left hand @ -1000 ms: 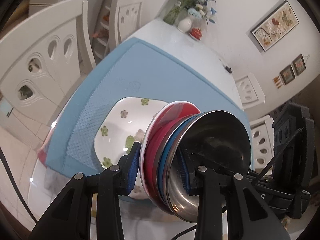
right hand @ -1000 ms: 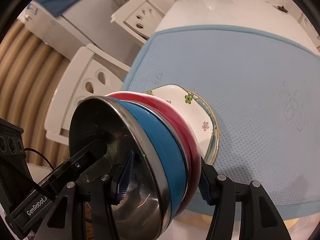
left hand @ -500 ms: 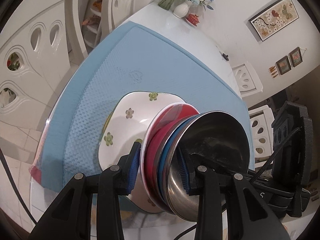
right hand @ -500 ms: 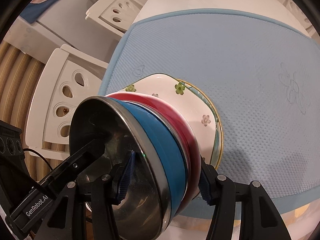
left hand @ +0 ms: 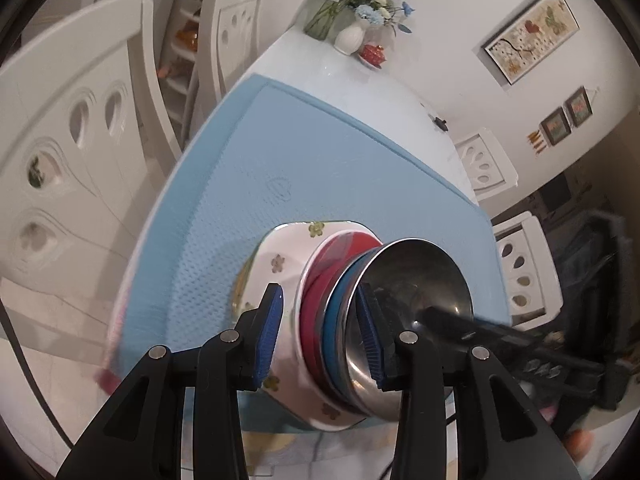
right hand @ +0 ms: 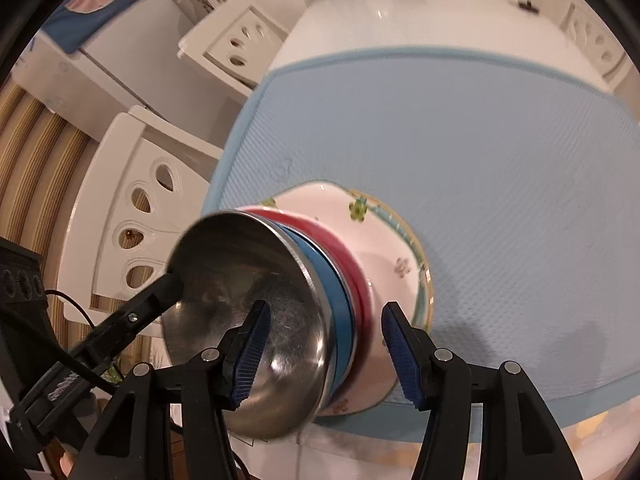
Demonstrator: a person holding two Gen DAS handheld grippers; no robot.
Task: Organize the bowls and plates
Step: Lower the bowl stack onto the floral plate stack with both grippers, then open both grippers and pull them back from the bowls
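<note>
A nested stack of bowls, a steel bowl (left hand: pixel 416 280) in a blue bowl (left hand: pixel 334 312) in a red bowl (left hand: pixel 324 264), rests in a white flowered square bowl (left hand: pixel 280 256) on the blue mat (left hand: pixel 312 160). My left gripper (left hand: pixel 318 332) is open, its pads apart either side of the stack's rim. In the right wrist view the steel bowl (right hand: pixel 240 280), blue bowl (right hand: pixel 340 300), red bowl (right hand: pixel 344 248) and flowered bowl (right hand: pixel 384 240) show likewise. My right gripper (right hand: pixel 326 356) is open, with gaps between its pads and the stack.
The mat lies on a white table (right hand: pixel 420 20) with a vase of flowers (left hand: pixel 352 12) at its far end. White chairs (left hand: pixel 80 120) stand along the table's left side and another chair (left hand: pixel 520 264) at the right. The flowered bowl sits near the mat's front edge.
The stack came down from being held over the flowered bowl into it. Both grippers have opened and let go of the stack.
</note>
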